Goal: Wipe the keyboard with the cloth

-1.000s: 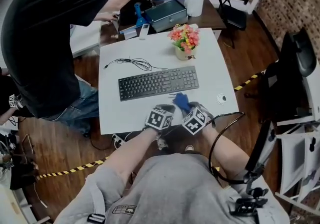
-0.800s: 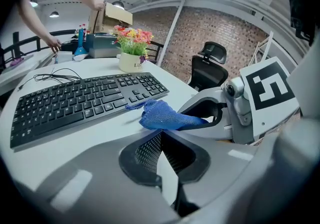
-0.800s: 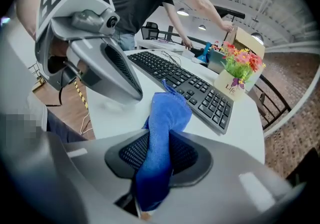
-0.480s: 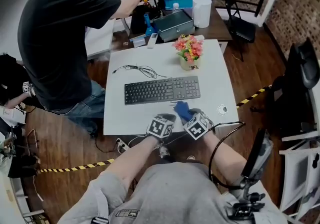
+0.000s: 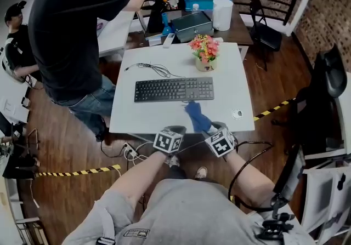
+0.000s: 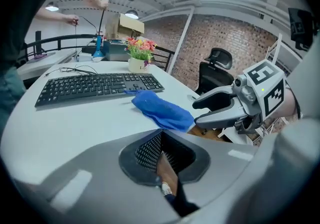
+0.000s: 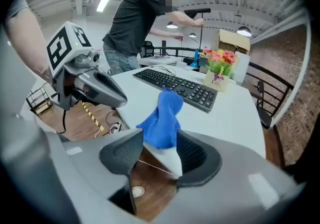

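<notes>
Right gripper (image 7: 161, 140) stands with jaws wide, having just been opening, and the near end of the blue cloth (image 5: 196, 117) shows loose between them, unpinched; the left gripper (image 6: 161, 134) hangs beside it, jaws together and empty. The cloth lies crumpled on the white table (image 5: 148, 120) between its near edge and the keyboard (image 5: 174, 89), far tip at the keyboard's front. With nothing gripped, wiping looks finished and the cloth set down, though the keys themselves give no proof of it.

Both arms are reaching forward, side by side; the left gripper (image 5: 176, 128) is pointing down with jaws together, the right gripper's (image 5: 215, 126) jaws have just been opening wide.
</notes>
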A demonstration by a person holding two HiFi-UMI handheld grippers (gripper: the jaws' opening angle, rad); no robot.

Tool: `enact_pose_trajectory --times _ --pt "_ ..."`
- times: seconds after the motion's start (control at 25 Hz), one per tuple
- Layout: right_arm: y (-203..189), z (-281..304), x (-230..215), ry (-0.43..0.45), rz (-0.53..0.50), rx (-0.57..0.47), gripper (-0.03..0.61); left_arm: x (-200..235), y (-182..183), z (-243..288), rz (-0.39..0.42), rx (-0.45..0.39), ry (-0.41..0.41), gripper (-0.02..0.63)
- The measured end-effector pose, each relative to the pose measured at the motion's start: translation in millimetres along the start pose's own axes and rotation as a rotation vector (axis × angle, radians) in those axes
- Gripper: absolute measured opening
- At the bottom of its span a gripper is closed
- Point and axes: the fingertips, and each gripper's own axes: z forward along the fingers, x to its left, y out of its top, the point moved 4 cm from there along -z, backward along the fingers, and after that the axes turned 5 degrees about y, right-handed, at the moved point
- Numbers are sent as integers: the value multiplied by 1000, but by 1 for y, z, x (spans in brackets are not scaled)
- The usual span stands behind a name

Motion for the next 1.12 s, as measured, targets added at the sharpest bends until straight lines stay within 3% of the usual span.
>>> enact_pose_trajectory --times 0.2,0.4,0.6,0.92,1.12 --pt "-60 -13 28 39 107 75 191 -29 -50 -8 9 39 -42 -6" --pt "-104 -4 92 133 126 181 116 -47 -106 -31 25 102 -91 -6" --pt "-126 1 144 170 155 232 11 -56 -145 -48 20 127 -134 -6" --pt "-141 9 196 181 159 305 6 -55 -192 -72 26 175 -182 -6" --pt "-146 13 209 182 188 329 6 -48 -202 -78 26 176 -194 -6"
